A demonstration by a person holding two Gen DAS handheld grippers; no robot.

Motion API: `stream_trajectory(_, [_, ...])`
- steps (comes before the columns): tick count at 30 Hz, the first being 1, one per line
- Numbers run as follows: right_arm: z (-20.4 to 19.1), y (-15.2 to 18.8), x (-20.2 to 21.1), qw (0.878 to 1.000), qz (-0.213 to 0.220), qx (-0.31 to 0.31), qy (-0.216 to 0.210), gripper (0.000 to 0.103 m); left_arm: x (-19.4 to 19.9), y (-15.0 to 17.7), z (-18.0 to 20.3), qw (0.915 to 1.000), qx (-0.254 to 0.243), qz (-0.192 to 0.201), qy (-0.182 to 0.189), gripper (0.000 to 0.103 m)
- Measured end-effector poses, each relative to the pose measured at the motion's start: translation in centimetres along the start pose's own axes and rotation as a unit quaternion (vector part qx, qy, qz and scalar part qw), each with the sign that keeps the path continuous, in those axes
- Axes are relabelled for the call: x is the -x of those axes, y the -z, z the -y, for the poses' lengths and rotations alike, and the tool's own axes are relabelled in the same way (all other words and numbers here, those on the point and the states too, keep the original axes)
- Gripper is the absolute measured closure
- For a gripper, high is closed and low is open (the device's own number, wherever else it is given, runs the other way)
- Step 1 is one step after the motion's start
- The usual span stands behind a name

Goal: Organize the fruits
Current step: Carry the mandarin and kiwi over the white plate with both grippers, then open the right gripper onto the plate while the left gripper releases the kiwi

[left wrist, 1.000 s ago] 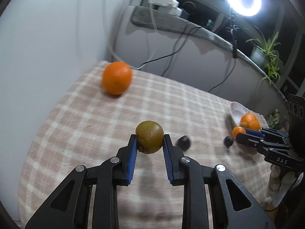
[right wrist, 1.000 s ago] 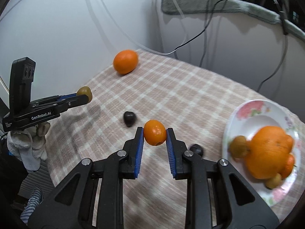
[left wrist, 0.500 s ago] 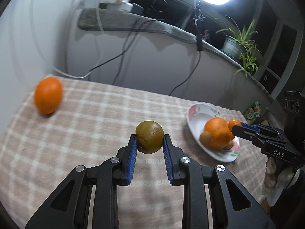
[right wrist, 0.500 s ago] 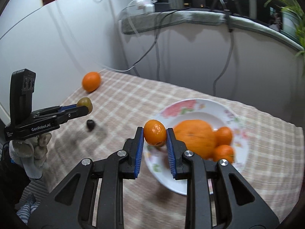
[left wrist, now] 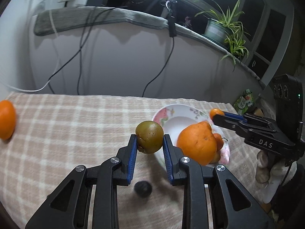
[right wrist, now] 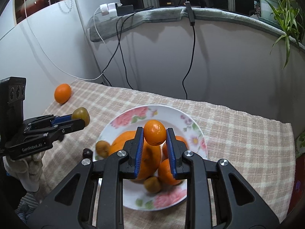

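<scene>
Checked cloth lies under both your tools. Your left gripper pinches a greenish-brown fruit just left of the floral plate. Your right gripper clamps a small mandarin above that plate's piled oranges.

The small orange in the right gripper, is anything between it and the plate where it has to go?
Nothing blocks the air path, but the small orange in the right gripper hangs over the big orange piled with other fruit on the plate. The bare far side of the plate looks free.
</scene>
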State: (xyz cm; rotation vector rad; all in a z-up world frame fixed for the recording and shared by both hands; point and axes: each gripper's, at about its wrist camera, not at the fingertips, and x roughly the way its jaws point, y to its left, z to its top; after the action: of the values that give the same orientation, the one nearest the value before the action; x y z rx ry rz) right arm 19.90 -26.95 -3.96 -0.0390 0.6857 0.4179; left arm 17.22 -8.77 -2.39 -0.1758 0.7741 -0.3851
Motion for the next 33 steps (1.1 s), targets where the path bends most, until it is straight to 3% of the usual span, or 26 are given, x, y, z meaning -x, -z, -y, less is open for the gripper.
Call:
stream_trajectory(13, [1.3,-1.1,-2.9,1.0,-0.014,-0.002,-0.007,0.079,-3.1,-1.1,2.2,0.9995,-0.02,-0.021,0.013,0.078])
stream_trajectory(25, [1.7,-1.1,-3.3,1.0,-0.014,-0.008,-0.009,0.078,-3.4,-1.0,2.5,0.9993,-0.019,-0.026,0.018,0.076])
stream_trajectory(27, [1.7,-1.2,-3.2,1.0,-0.012,-0.009,-0.007,0.067,-3.5,-1.1,2.4,0.9994,-0.018,-0.027,0.015,0.069])
stream_trajectory(28, [1.7,-1.1,-3.1,1.0,-0.01,-0.009,-0.006,0.046,-3.5,-1.2,2.4,0.9994,-0.018,-0.029,0.012,0.059])
stream_trajectory(29, [1.7,-1.1,-2.9,1.0,-0.005,-0.01,-0.004,0.029,-3.4,-1.2,2.3,0.9994,-0.016,-0.028,0.011,0.056])
stream_trajectory(33, [1.6,-1.2,-2.4,1.0,0.005,-0.011,-0.002,0.024,-3.1,-1.2,2.3,0.9995,-0.021,-0.024,0.008,0.052])
